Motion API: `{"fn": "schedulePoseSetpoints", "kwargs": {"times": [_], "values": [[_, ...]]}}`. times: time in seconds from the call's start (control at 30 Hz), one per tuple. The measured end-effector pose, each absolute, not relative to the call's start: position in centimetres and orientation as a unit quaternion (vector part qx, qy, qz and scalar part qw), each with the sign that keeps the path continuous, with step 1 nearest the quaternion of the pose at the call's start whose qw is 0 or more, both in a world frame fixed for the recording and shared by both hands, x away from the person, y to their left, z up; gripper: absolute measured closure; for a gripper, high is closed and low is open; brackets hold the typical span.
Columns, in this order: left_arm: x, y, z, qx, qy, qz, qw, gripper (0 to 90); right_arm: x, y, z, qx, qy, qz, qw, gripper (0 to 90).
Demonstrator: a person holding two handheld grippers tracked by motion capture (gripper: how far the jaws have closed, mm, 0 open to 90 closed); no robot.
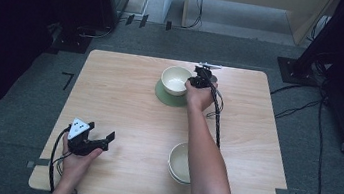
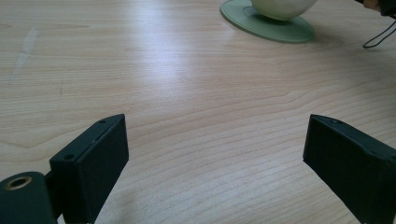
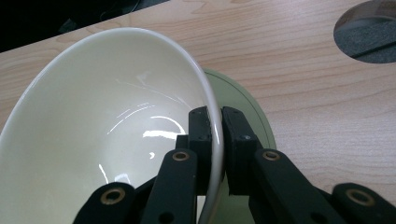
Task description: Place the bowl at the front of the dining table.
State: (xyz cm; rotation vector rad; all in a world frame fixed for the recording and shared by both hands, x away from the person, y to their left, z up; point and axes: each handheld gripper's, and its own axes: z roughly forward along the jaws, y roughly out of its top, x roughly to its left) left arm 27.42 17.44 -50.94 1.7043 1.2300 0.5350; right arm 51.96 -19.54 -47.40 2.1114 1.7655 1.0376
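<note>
From the high view, my right tongs (image 1: 197, 81) hold the cream bowl (image 1: 175, 80) on the green saucer (image 1: 170, 98) at the far counter (image 1: 124, 101); a second bowl (image 1: 180, 162) waits near me. In the left gripper view, my left tongs (image 2: 215, 163) gape over bare wood. In the right gripper view, the right tongs (image 3: 215, 140) pinch the bowl's rim (image 3: 205, 93); I judge it placed, release left.

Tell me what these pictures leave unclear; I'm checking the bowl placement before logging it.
- Whether the cream bowl, its rim pinched by the right gripper, rests on the green plate: right gripper view, the bowl hides the contact.
- The near bowl: high view, the forearm covers its right side.
- The cream bowl's rim: left gripper view, cut off by the top edge.
</note>
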Motion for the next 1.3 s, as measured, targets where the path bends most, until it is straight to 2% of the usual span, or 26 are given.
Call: {"fn": "schedulePoseSetpoints", "kwargs": {"times": [0.7,0.8,0.83,0.87,0.9,0.97,1.0,1.03,1.07,1.3], "values": [[27.4,17.5,-50.9,0.695,0.502,0.216,0.467,6.8,52.2,-19.3,-48.3,0.729,0.579,0.351,0.095,82.3],[27.5,17.5,-51.0,0.694,0.502,0.216,0.468,6.7,52.2,-19.8,-48.2,0.729,0.57,0.37,0.082,74.4],[27.5,17.5,-50.9,0.695,0.502,0.216,0.468,6.8,52.2,-19.8,-48.2,0.727,0.571,0.372,0.081,69.6],[27.5,17.5,-50.9,0.694,0.503,0.216,0.467,6.8,52.1,-20.0,-48.0,0.724,0.574,0.373,0.079,60.5],[27.5,17.5,-50.9,0.695,0.503,0.216,0.467,6.8,52.1,-20.0,-48.0,0.724,0.574,0.373,0.079,60.5],[27.5,17.5,-51.0,0.695,0.503,0.216,0.467,6.8,52.1,-20.4,-47.8,0.724,0.577,0.373,0.068,49.9],[27.5,17.5,-51.0,0.694,0.503,0.216,0.467,6.8,52.0,-20.6,-47.7,0.723,0.581,0.37,0.06,40.4],[27.5,17.5,-51.0,0.694,0.504,0.216,0.467,6.8,52.0,-20.6,-47.7,0.723,0.581,0.37,0.06,40.4],[27.5,17.5,-51.0,0.694,0.505,0.216,0.465,6.8,51.9,-20.8,-47.5,0.723,0.585,0.363,0.057,32.1],[27.5,17.4,-51.0,0.695,0.505,0.217,0.464,6.8,50.6,-21.8,-46.8,0.713,0.591,0.372,0.061,29.5]]}}
